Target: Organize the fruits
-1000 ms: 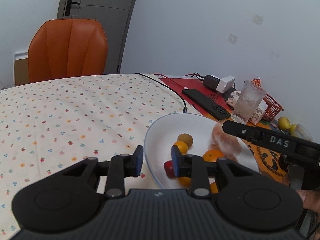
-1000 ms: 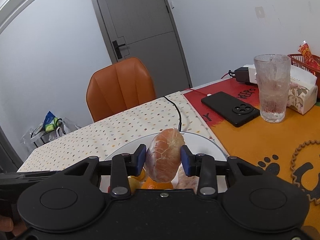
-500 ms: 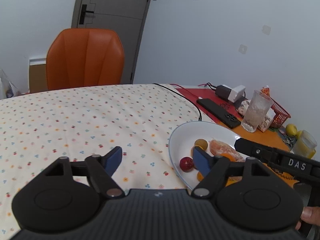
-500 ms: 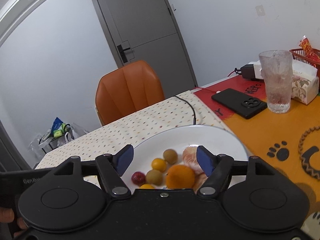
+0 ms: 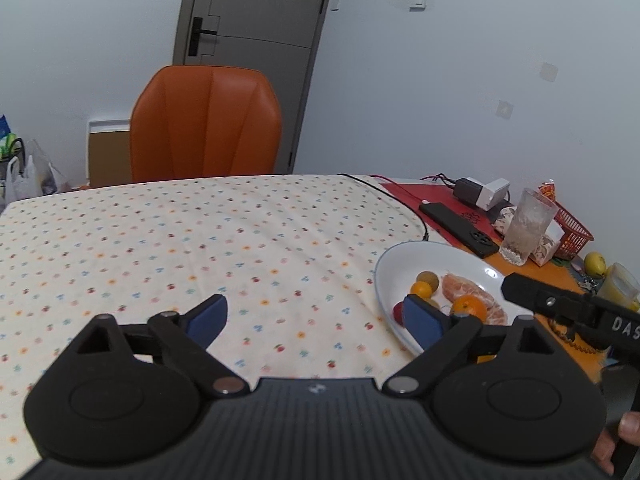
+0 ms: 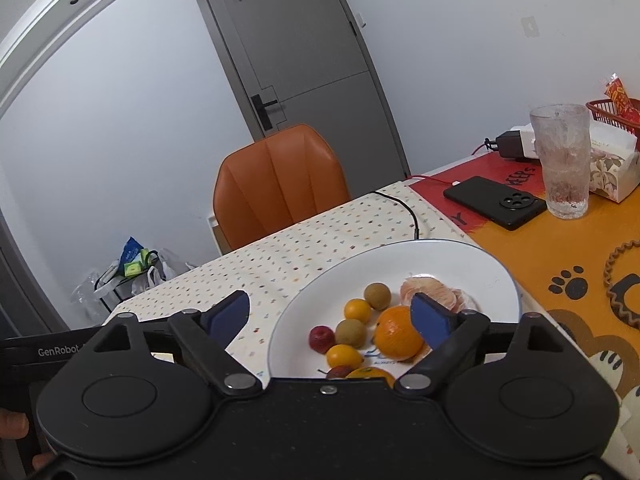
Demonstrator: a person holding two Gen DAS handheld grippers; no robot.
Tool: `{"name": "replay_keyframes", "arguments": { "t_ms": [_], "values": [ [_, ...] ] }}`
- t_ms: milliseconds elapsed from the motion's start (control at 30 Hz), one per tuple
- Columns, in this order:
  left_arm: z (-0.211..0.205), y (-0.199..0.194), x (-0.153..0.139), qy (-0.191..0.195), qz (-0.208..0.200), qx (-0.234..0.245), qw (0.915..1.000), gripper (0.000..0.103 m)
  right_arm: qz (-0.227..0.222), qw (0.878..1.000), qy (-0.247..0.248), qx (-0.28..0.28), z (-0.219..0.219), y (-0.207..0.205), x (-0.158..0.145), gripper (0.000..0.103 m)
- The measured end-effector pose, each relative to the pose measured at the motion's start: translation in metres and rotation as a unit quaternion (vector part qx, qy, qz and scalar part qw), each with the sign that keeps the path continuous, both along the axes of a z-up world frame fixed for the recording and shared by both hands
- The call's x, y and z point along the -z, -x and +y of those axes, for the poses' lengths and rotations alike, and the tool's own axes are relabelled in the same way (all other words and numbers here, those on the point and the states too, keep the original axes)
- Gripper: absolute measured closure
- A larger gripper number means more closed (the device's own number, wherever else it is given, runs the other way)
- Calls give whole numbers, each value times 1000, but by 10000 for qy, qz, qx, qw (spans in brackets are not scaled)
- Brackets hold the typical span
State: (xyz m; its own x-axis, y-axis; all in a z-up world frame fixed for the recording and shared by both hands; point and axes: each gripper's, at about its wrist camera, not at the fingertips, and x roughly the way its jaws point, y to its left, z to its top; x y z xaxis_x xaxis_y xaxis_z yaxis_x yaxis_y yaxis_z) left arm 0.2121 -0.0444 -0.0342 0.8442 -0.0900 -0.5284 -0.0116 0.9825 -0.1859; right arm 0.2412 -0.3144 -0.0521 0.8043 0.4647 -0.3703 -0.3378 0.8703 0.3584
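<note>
The white plate sits on the dotted tablecloth at the seam with the orange mat and carries all the visible fruit: a whole orange, a peeled citrus, two brown round fruits, small yellow-orange fruits and a red fruit. The left gripper hangs over bare cloth beside the plate, its jaws opening with nothing between them. The right gripper hangs over the near part of the plate, its jaws also opening; fruit lies below the gap but no pad presses on it. The peeled citrus is judged soft, moist and easily torn: it should be taken across its widest part with light pressure. The whole orange appears firm but smooth and should be gripped across its equator. The small round fruits are light and likely to roll, so the pads must meet them squarely at mid-height.
</note>
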Motion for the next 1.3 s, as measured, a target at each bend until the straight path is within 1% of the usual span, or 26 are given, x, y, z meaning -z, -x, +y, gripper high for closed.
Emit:
{"name": "replay_keyframes", "arguments": {
  "t_ms": [367, 533, 633, 833, 1133, 1300],
  "values": [
    [16, 34, -14, -36, -121, -245, 9996, 5, -104, 9998, 34, -170, 11, 26, -13, 0],
    [20, 47, -21, -64, -158, -304, 9994, 5, -150, 9996, 66, -227, 14, 37, -19, 0],
    [21, 55, -26, -145, -173, -331, 9992, 4, -104, 9996, 64, -249, 15, 41, -21, 0],
    [23, 73, -35, -236, -226, -375, 9988, 4, 23, 9996, -113, -250, 9, 52, -28, 0],
    [23, 101, -45, -369, -262, -382, 9982, 3, -11, 9991, 129, -399, 7, 76, -39, 0],
    [28, 118, -47, -390, -231, -359, 9983, 0, 47, 9989, 14, -475, 1, 87, -45, 0]
  ]
}}
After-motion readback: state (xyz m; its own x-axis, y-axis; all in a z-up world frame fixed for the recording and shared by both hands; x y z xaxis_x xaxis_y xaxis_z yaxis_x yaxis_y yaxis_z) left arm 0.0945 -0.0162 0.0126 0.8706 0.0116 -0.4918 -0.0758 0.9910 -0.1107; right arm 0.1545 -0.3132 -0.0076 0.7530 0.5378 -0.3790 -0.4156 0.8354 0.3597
